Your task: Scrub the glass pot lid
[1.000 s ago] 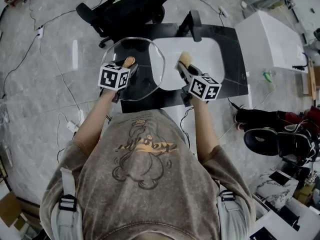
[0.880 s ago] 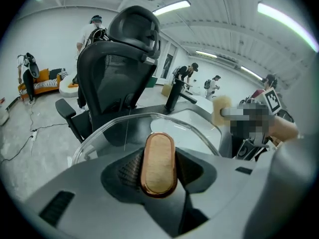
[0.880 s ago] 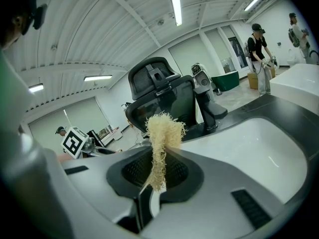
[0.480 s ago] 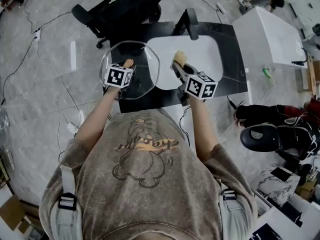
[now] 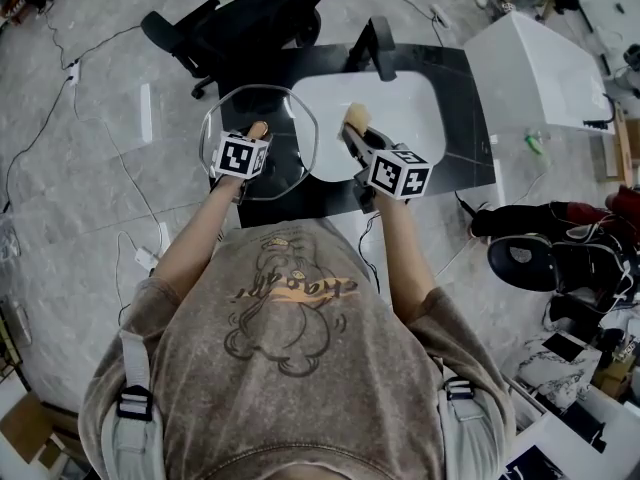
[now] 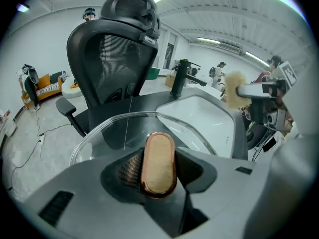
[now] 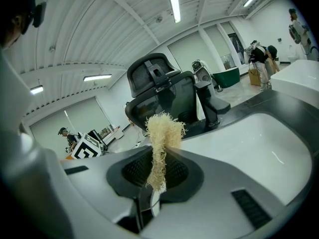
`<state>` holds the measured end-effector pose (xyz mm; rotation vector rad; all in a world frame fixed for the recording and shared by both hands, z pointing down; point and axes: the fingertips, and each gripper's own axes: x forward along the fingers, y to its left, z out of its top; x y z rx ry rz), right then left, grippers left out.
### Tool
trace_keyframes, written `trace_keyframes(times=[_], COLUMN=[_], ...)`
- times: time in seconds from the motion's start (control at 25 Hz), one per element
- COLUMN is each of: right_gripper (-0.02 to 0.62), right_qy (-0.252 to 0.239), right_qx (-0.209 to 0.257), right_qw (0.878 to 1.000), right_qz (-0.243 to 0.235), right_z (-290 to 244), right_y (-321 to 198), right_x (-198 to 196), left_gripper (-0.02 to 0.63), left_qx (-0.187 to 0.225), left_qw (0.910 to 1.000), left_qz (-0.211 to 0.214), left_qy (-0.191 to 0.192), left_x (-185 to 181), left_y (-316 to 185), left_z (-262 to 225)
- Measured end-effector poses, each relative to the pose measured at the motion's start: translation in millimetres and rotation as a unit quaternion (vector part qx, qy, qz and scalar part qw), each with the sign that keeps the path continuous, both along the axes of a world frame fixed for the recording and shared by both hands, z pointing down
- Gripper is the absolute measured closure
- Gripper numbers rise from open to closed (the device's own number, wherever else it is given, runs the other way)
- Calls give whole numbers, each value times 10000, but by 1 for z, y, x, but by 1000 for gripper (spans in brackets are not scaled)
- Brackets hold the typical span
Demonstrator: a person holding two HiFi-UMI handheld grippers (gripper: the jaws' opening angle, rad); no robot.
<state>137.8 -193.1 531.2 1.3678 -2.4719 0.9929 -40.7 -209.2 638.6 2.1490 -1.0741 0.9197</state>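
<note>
Lid, head view: glass pot lid [image 5: 290, 118] is held up over the left end of the black counter [image 5: 465, 128], just left of the white sink [image 5: 410, 108], and nothing is scrubbing it yet.
Grippers, head view: left gripper [image 5: 256, 136] is clamped on the lid's copper-toned knob [image 5: 259, 126]. The right gripper [image 5: 354, 136] pinches a pale fibrous scrubber [image 5: 356, 116] over the basin's near-left part, clear of the glass.
Knob, left gripper view: the jaws press on both its sides and the glass rim spreads beyond (this one small hold carries the whole lid).
Scrubber, right gripper view: a thin upright tuft is nipped at its lower end, with the faucet [image 7: 208, 103] far behind.
Risk, lid: it will probably twist about the knob when pushed, then strike the counter edge or faucet and chip.
Risk, scrubber: it may fold or pull free under pressure, putting hard jaw tips on the glass.
</note>
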Motion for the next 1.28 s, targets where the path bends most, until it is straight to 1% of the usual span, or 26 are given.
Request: trace_keyframes(times=[0.16,0.24,0.36,0.48,0.52,0.6,0.64,0.72,0.76,0.84,0.92,1.0,1.04,1.12,1.2,1.28], right_gripper=[545,545,545,545,545,545,545,545,545,545,545,545,545,545,545,545], right_qy=[0,8,-6,-12,-15,-12,-8,4,30,145,325,526,613,707,714,709], right_qx=[-15,-33,-39,-28,-15,37,81,235,361,743,1300,1907,2158,2486,2623,2665], right_qw=[10000,10000,10000,9999,9999,9998,9997,9993,9989,9967,9907,9801,9744,9659,9622,9611], right_qz=[-34,-43,-82,-116,-140,-204,-235,-292,-311,-303,-241,-173,-162,-178,-176,-136], right_z=[1,3,3,1,0,-3,-6,-14,-19,-35,-58,-82,-92,-105,-110,-113], right_y=[-1,-1,-1,1,1,2,3,4,5,5,6,9,11,15,18,19], right_x=[-1,-2,-5,-9,-12,-17,-20,-27,-31,-37,-43,-48,-51,-56,-60,-60], left_gripper=[423,423,423,425,440,556,588,589,589,589,589,589,589,589,588,589], left_qx=[58,181,515,1002,1139,1330,1400,1602,1783,2281,2780,3171,3301,3419,3441,3447], left_qw=[9999,9997,9986,9946,9926,9885,9864,9794,9734,9569,9412,9295,9253,9205,9189,9182], left_qz=[91,118,110,94,105,113,117,161,206,337,443,484,478,447,428,421], left_qy=[-54,-106,-24,256,405,707,859,1221,1426,1764,1865,1820,1806,1838,1880,1906], left_x=[2,2,5,8,9,10,11,13,14,16,15,12,10,7,5,5], left_y=[0,-2,-9,-16,-17,-16,-16,-15,-14,-10,-6,-2,0,3,5,6], left_z=[2,0,-20,-54,-67,-90,-100,-123,-137,-168,-194,-211,-216,-221,-221,-222])
